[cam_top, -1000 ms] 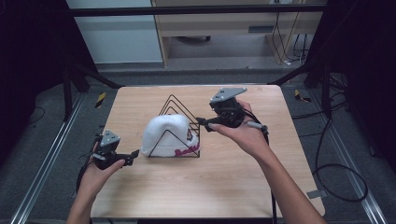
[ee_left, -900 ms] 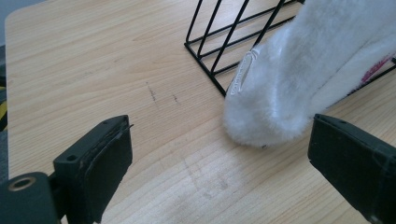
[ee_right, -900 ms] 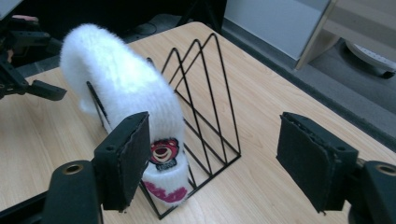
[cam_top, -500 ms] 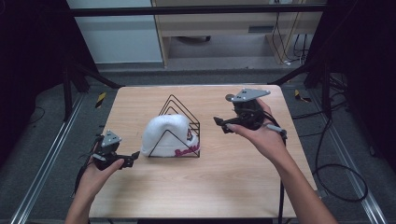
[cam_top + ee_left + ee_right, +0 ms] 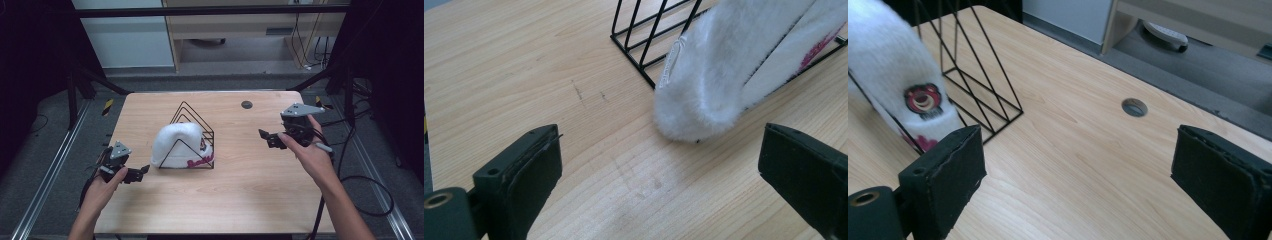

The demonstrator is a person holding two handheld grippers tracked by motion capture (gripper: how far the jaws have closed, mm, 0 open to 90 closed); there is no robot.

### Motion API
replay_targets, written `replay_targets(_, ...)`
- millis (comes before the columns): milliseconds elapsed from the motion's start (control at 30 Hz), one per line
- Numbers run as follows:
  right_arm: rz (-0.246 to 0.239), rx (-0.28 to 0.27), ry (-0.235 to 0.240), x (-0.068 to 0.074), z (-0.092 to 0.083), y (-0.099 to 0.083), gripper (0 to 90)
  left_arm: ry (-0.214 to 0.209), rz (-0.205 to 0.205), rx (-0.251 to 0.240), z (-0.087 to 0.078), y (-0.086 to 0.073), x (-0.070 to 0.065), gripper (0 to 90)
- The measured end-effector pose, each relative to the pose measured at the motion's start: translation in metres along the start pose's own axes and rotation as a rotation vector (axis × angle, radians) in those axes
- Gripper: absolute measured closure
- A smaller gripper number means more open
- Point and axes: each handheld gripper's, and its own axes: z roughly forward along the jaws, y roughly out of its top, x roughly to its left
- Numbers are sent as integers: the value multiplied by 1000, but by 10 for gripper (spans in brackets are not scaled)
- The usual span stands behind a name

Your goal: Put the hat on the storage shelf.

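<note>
Wooden table (image 5: 240, 200) carries a wire rack (image 5: 192, 135) propping white slippers (image 5: 177, 145) upright; left gripper (image 5: 137, 173) and right gripper (image 5: 267, 138) flank it, released, empty.

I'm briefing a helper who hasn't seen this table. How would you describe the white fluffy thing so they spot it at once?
Start at the wooden table and find the black wire rack of triangle frames near its middle. The white fluffy slipper is tucked into that rack, one end poking out onto the wood. It is the only soft thing there, with pink lettering and a small bear face on it.
</note>
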Motion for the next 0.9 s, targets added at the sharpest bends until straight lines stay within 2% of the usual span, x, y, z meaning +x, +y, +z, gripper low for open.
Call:
replay_targets(133,27,12,-23,-14,-4,-17,79,-3,-3,4,3,-2,1,33)
replay_targets(300,60,25,-39,-23,-4,-33,88,-3,-1,13,6,-4,2,33)
replay_targets(333,65,28,-42,-25,-3,-36,90,1,9,28,7,-5,2,33)
replay_targets(533,88,43,-54,-31,-1,-52,100,4,9,45,13,-11,4,33)
replay_targets(600,100,53,-63,-35,1,-62,105,5,12,57,16,-14,5,34)
replay_targets(900,130,79,-65,-39,6,-83,111,8,3,88,27,-25,8,34)
